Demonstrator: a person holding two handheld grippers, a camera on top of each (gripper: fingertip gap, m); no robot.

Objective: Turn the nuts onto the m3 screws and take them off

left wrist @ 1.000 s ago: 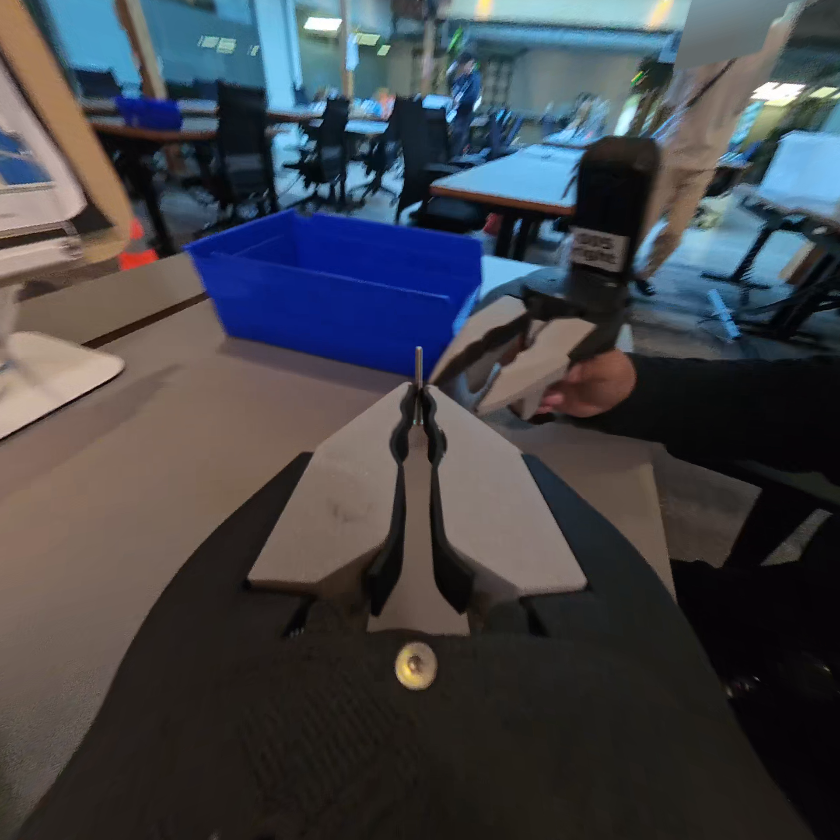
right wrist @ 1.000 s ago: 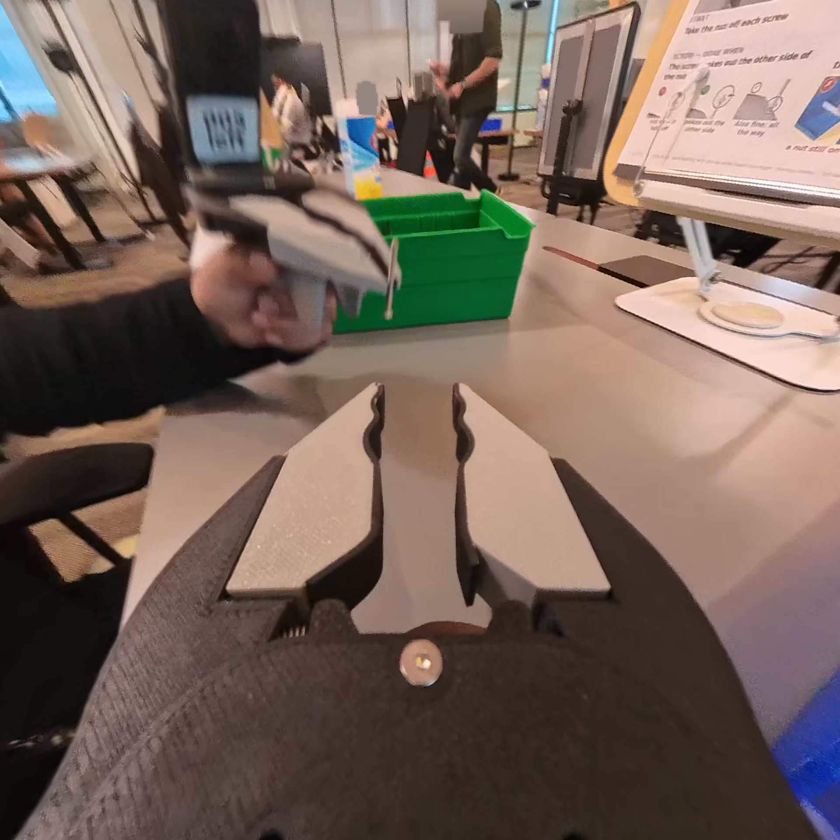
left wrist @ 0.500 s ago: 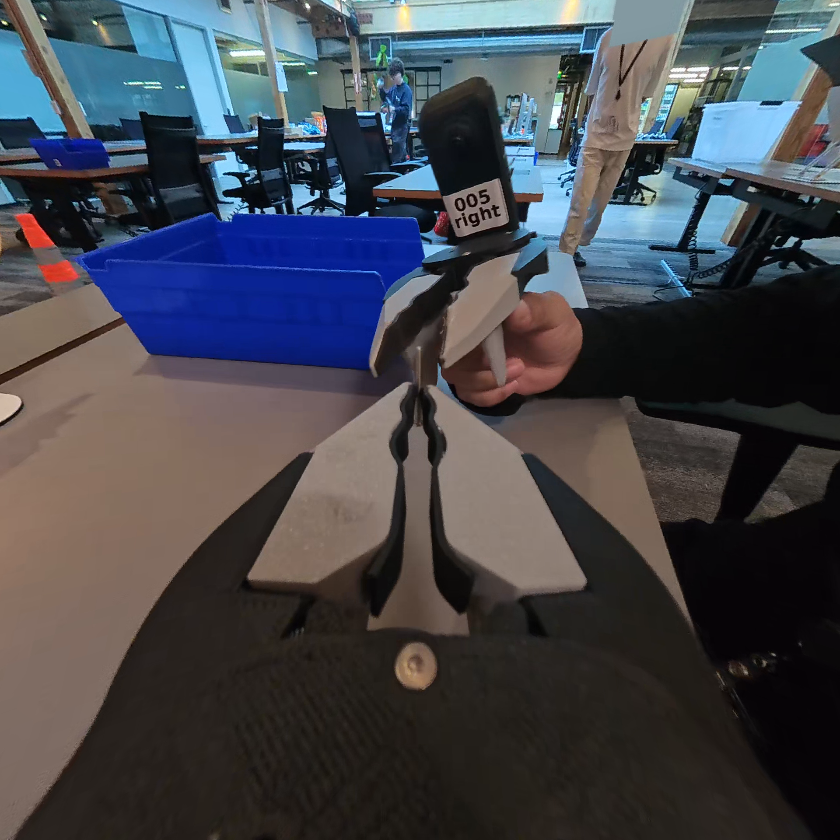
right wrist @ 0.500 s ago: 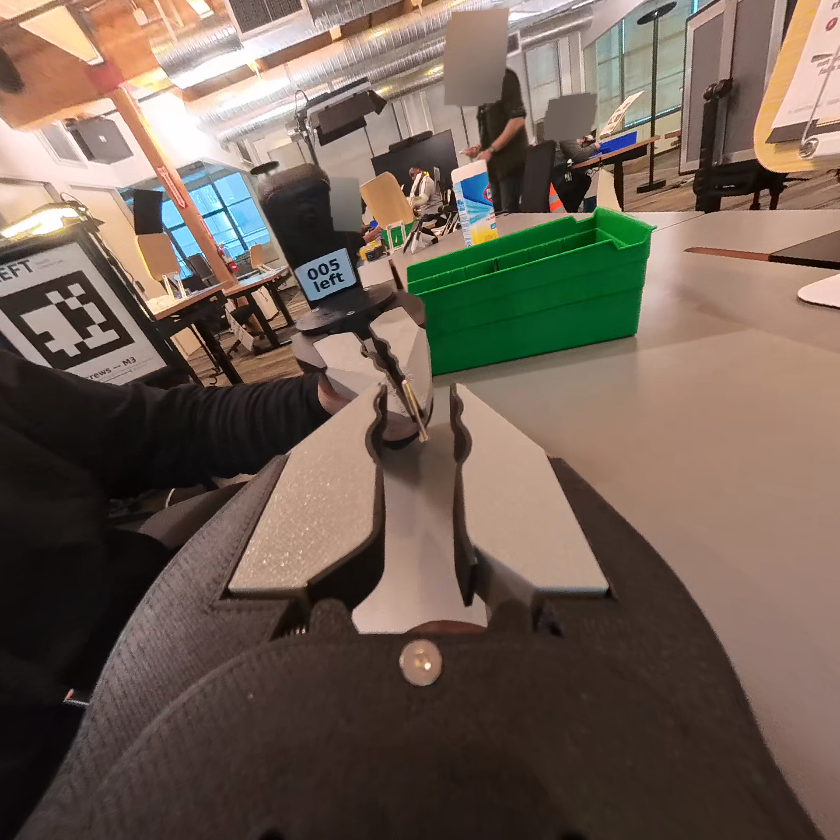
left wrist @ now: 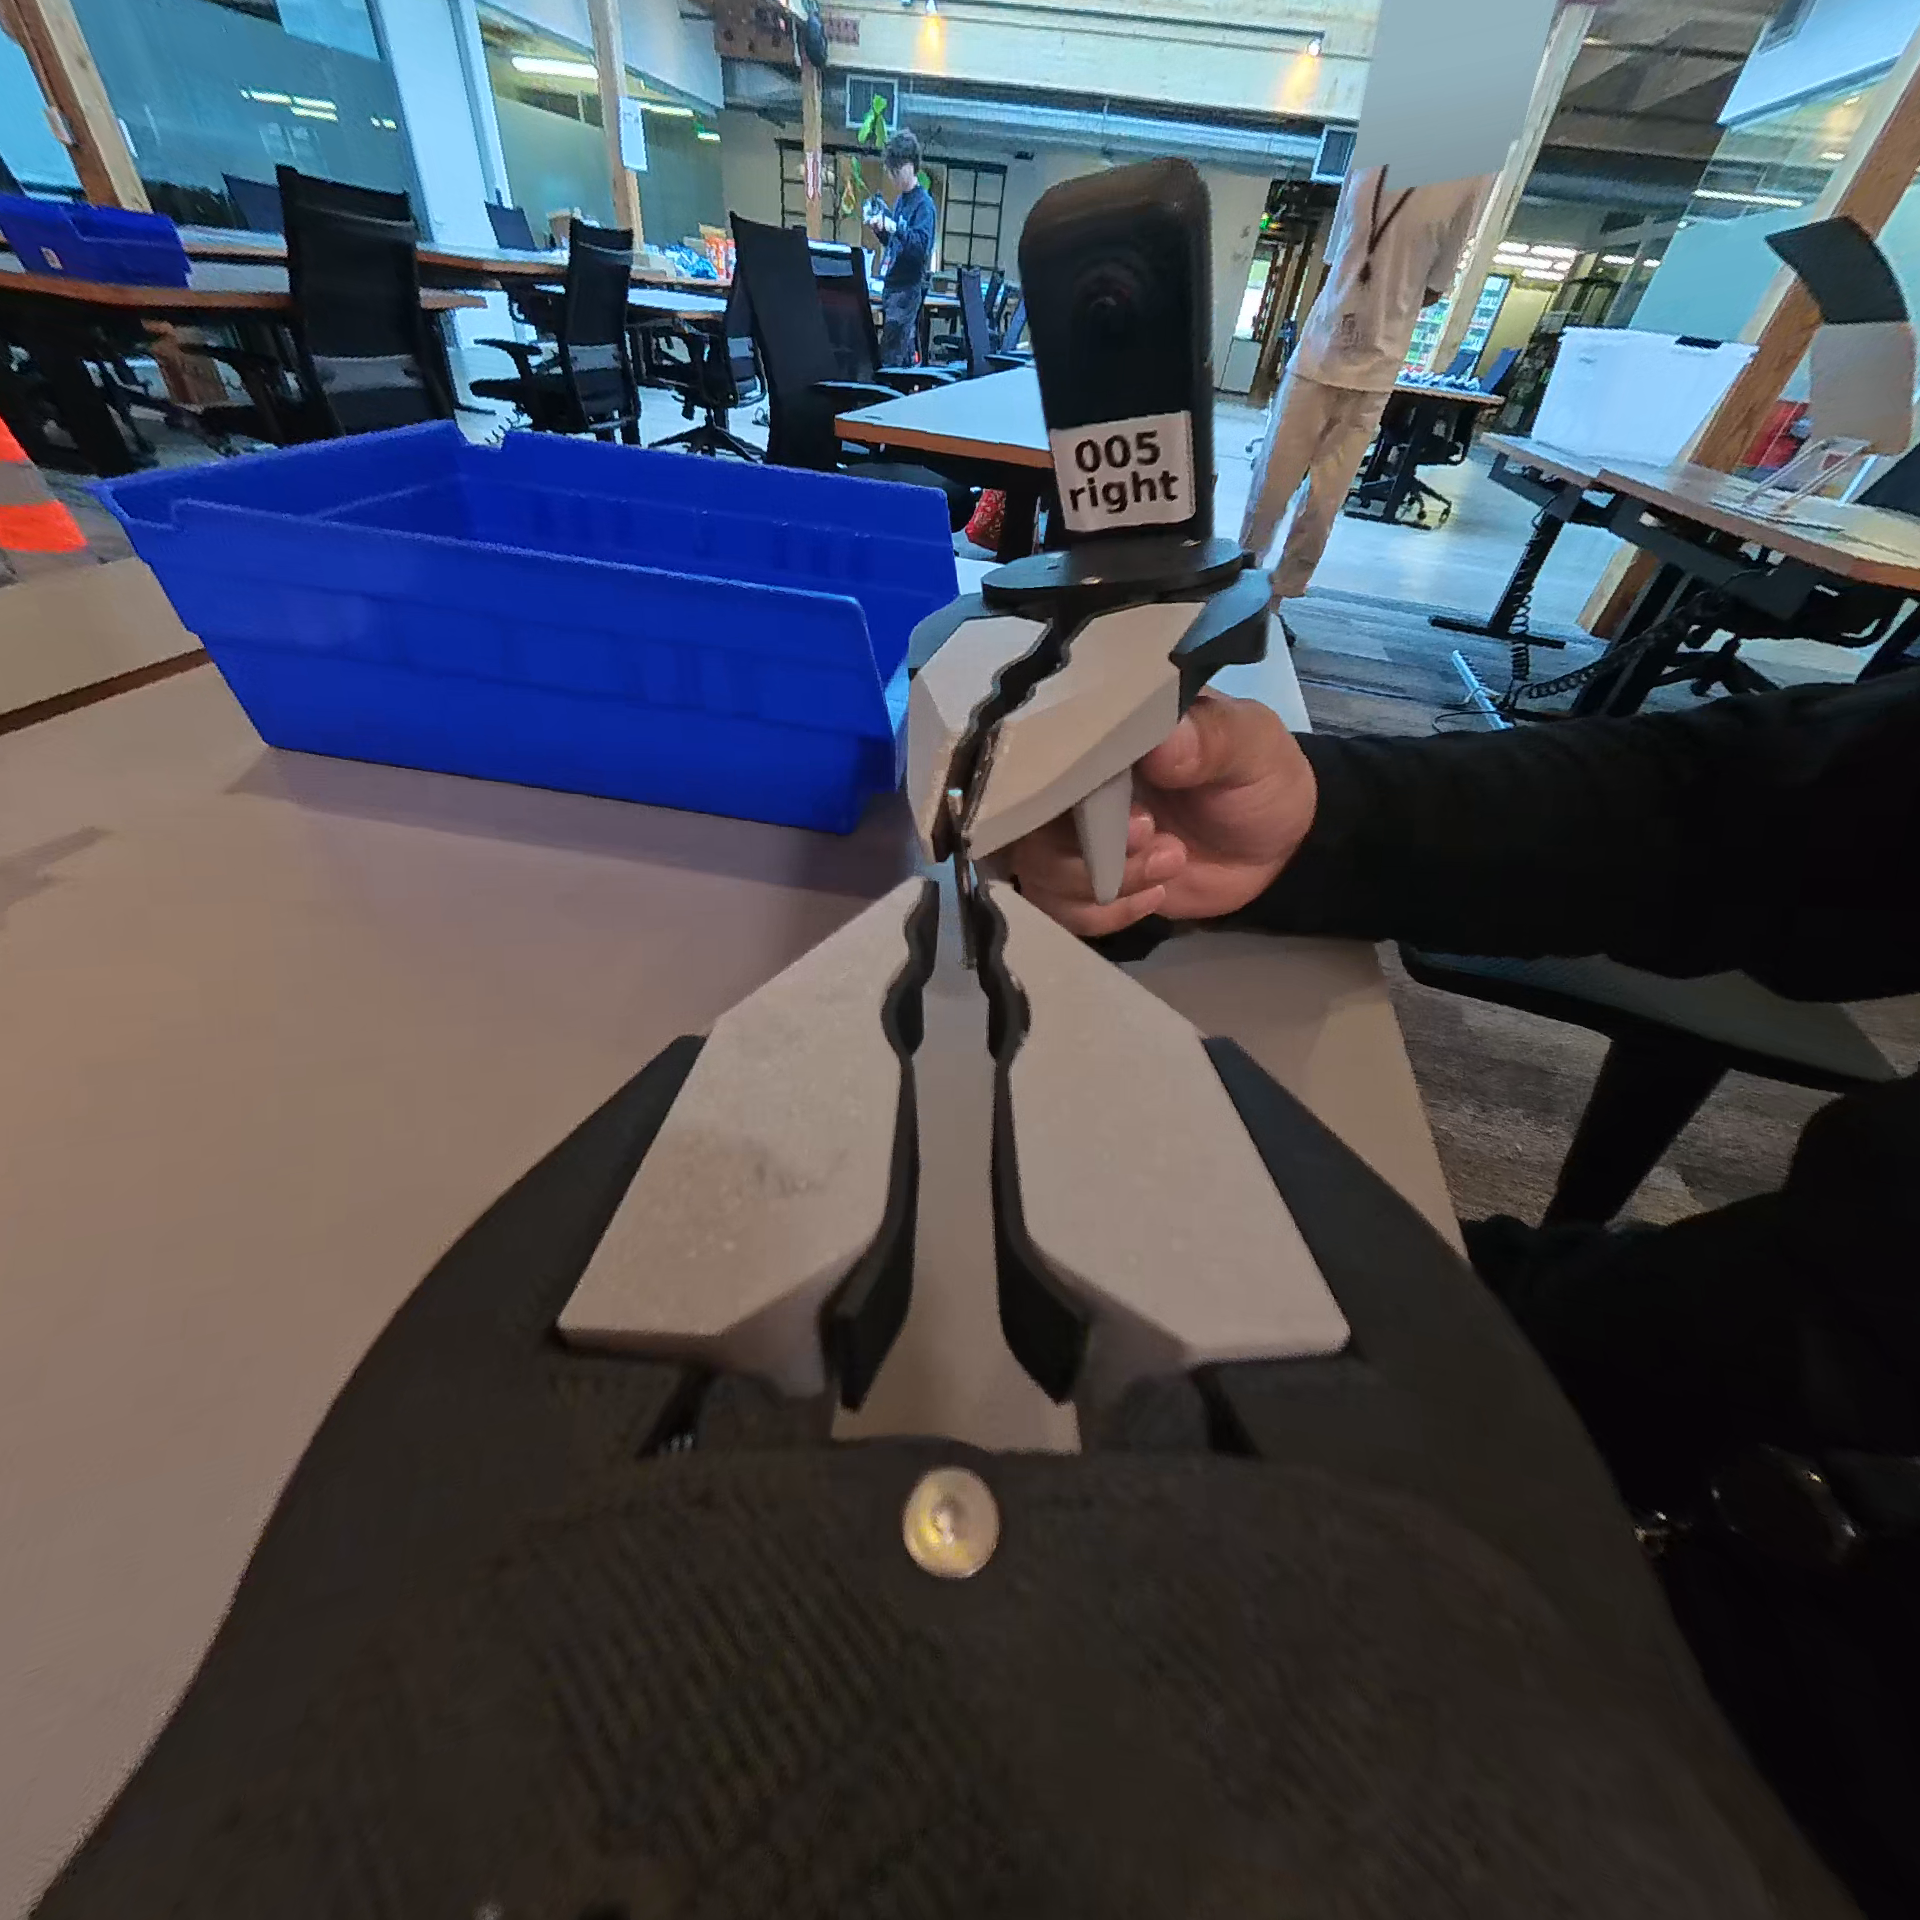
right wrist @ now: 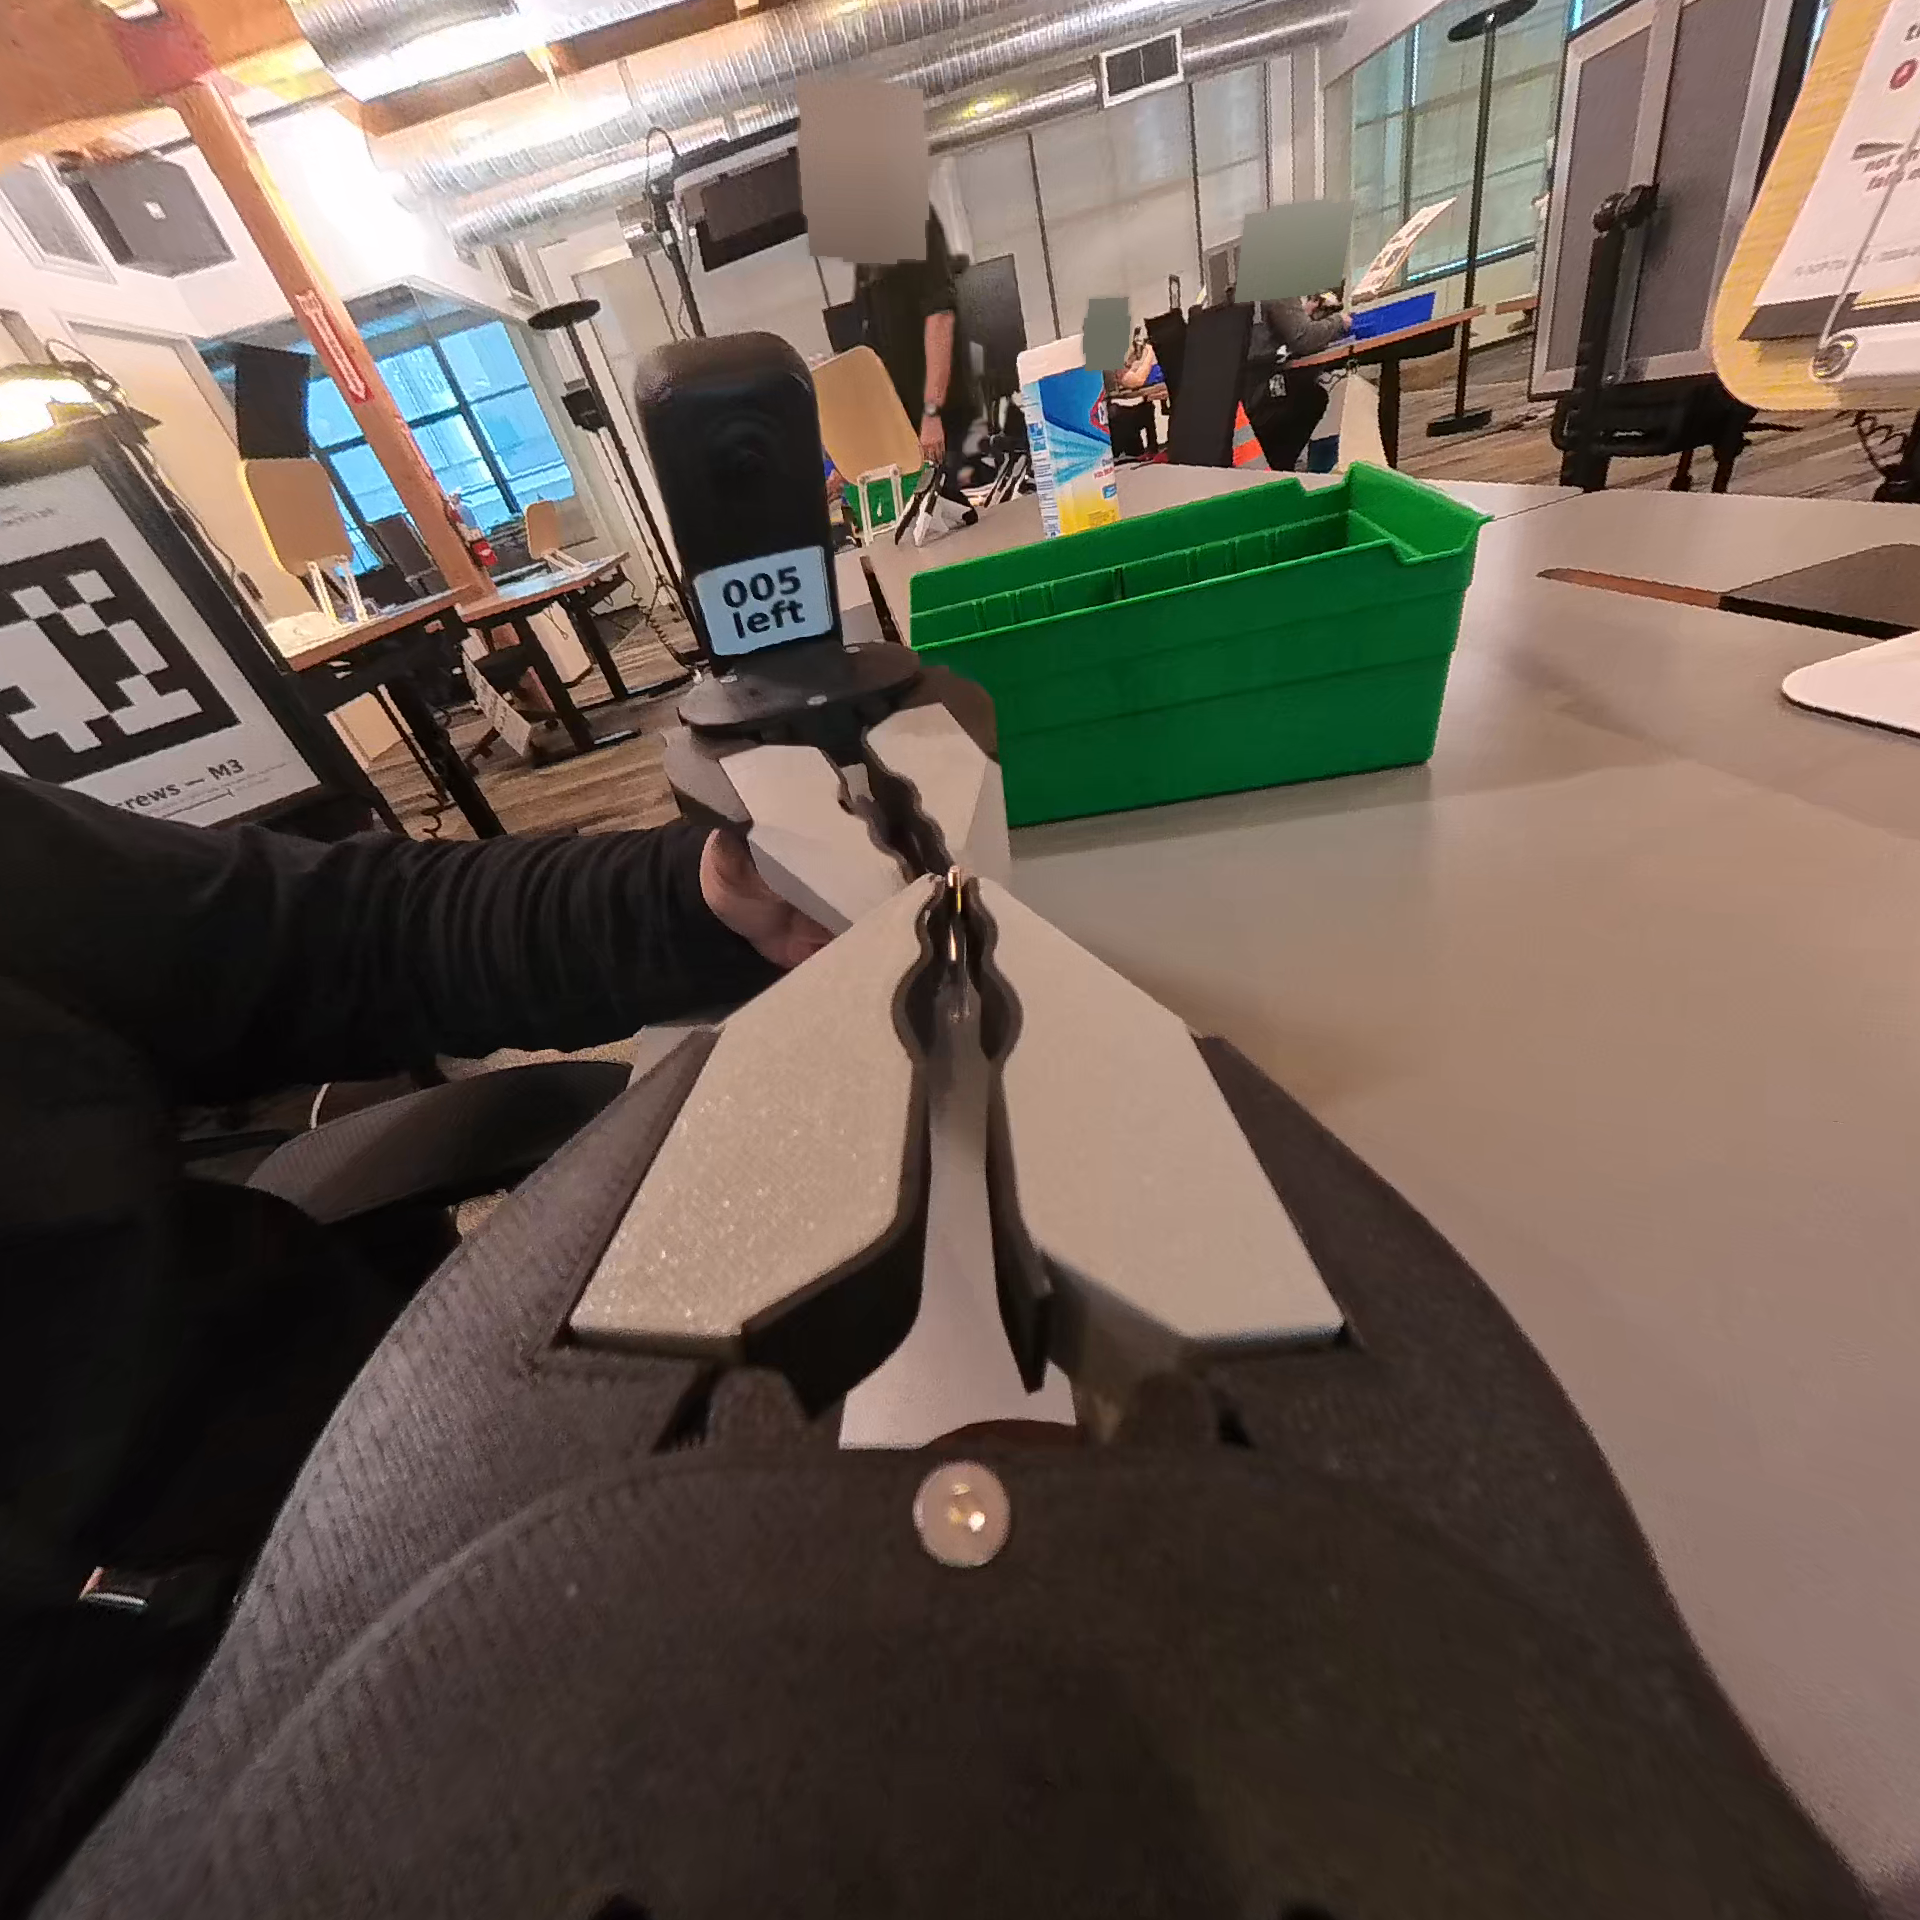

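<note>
Steel screw (right wrist: 957, 940) sits centre frame, pinched by your right gripper (right wrist: 954, 914); left gripper (left wrist: 951, 914) looks slackened; no nut visible, threading remains.

Nut on screw (right wrist: 958, 948) too small to resolve; screw tip hidden between right gripper (right wrist: 954, 914) pads; blue bin (left wrist: 540, 613) interior unseen.

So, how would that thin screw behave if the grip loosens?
The screw is thin, smooth metal, so it probably slips or pivots easily in the right tongs. It looks stiff and light; dropped on the table, it would likely roll.
</note>
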